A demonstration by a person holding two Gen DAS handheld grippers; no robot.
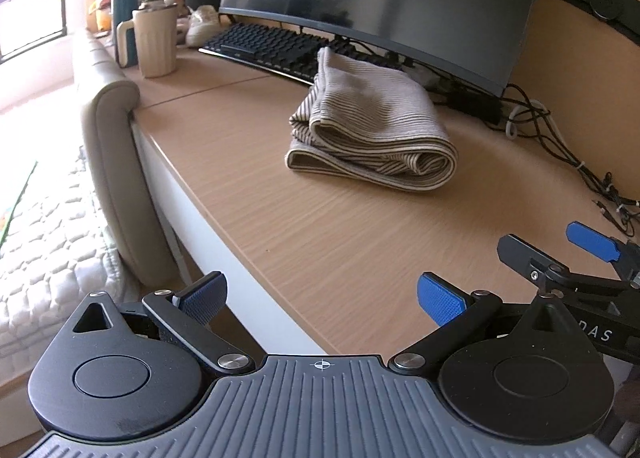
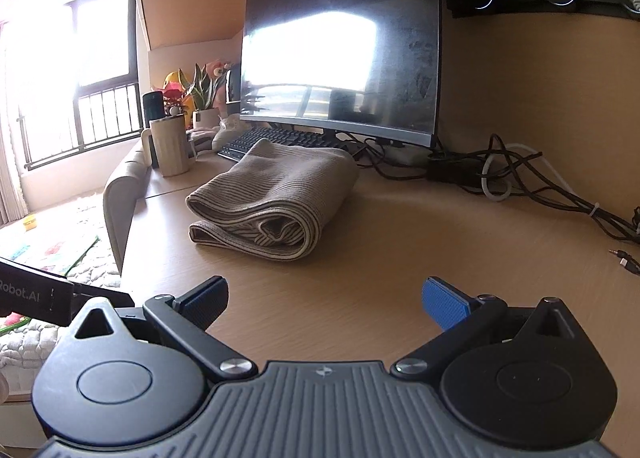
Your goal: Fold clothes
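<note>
The striped cloth (image 1: 372, 129) lies folded on the wooden desk (image 1: 320, 225), at 12 o'clock from both tongs. The left gripper (image 1: 322, 300) and right gripper (image 2: 325, 300) are wide open, holding nothing.

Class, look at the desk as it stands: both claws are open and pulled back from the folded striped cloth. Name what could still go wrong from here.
1. The folded striped cloth has its far edge against the keyboard; pushing it back may shove the keys.
2. Its layers look loose at the near end, so a one-sided grab by the left claw could unroll it.
3. Tangled cables lie to the right; the right claw might snag them.
</note>
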